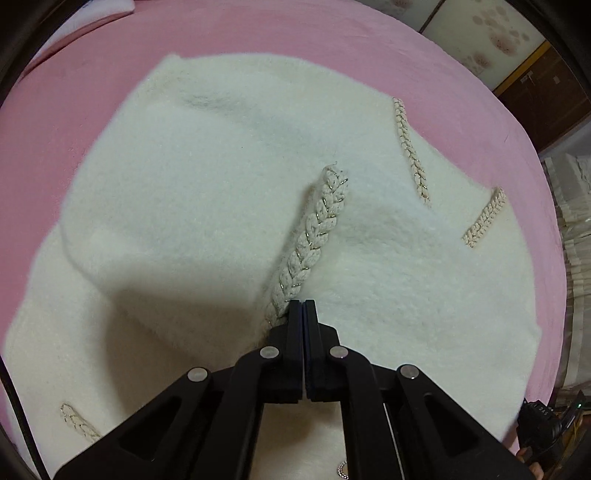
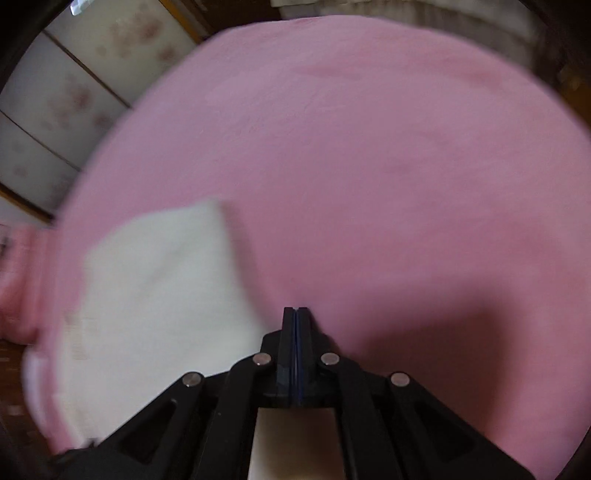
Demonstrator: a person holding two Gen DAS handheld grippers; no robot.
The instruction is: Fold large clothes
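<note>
On my left wrist view, the left gripper point(image 1: 303, 308) has its jaws pressed together with no gap showing between them; I can't tell whether any cloth is caught there. It sits over a fluffy white jacket point(image 1: 207, 206) spread across the pink bed sheet point(image 1: 258, 40). A braided trim with silver threads point(image 1: 314, 236) runs from the fingertips up across the jacket, ending at a folded flap. Two shorter braided strips point(image 1: 410, 147) and point(image 1: 484, 218) lie on the jacket to the right, and another bit of braid point(image 1: 79, 428) shows at lower left. A small silver ring-like ornament point(image 1: 342, 469) peeks out beneath the gripper body. Panels with a pink floral pattern point(image 1: 491, 33) stand beyond the bed.

On my right wrist view, blurred, the right gripper point(image 2: 296, 314) also has its jaws together, held over bare pink sheet point(image 2: 369, 147). A corner of the white jacket point(image 2: 159, 280) lies to its left, just beside the fingers.
</note>
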